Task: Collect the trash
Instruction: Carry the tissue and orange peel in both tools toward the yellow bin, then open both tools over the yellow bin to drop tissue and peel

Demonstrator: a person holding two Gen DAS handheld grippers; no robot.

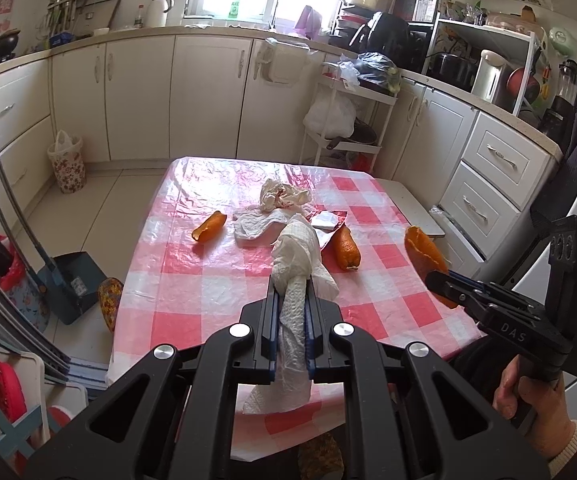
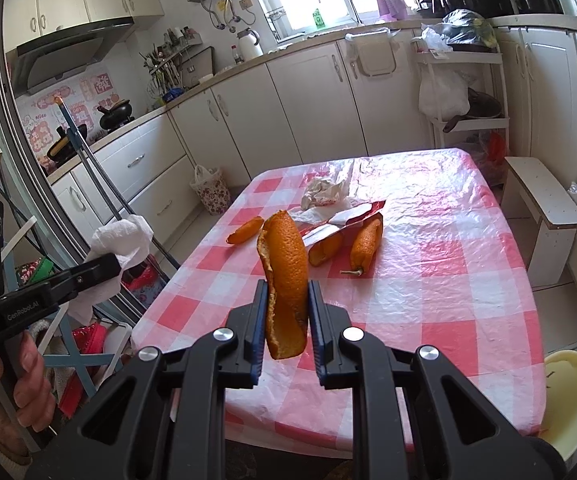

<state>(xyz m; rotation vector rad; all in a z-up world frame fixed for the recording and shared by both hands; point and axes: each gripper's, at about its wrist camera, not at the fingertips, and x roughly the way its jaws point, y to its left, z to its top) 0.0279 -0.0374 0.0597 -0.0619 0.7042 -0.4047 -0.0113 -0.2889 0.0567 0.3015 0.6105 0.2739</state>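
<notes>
The left gripper point(image 1: 290, 304) has its jaws closed on a crumpled white paper towel point(image 1: 294, 256), which runs lengthwise between them and bulges out past the tips, held above the near half of the surface covered by a pink-and-white checked plastic cloth point(image 1: 216, 288). The right gripper point(image 2: 288, 308) has its jaws clamped on a long curled strip of orange peel point(image 2: 284, 276), held nearly upright with its long axis pointing up and away from the jaws and its lower end hanging below them. Both are light. The towel is soft and squashes flat, so a grip across its bunched middle looks safest. The peel is stiffer and springy, and could slip or snap if taken by a thin edge. Still on the surface are a small curved piece of orange peel point(image 1: 209, 226) lying towards the left, a stubby orange peel piece with a stem end point(image 1: 345, 249), pointing roughly towards the near edge, a flattened white tissue point(image 1: 256, 224), a crumpled cream wrapper point(image 1: 282, 196) and a red-and-white torn packet point(image 1: 324, 220). A flower-patterned waste bin lined with a white bag point(image 1: 66, 164) stands on the floor by the cabinets, well apart from the surface.
</notes>
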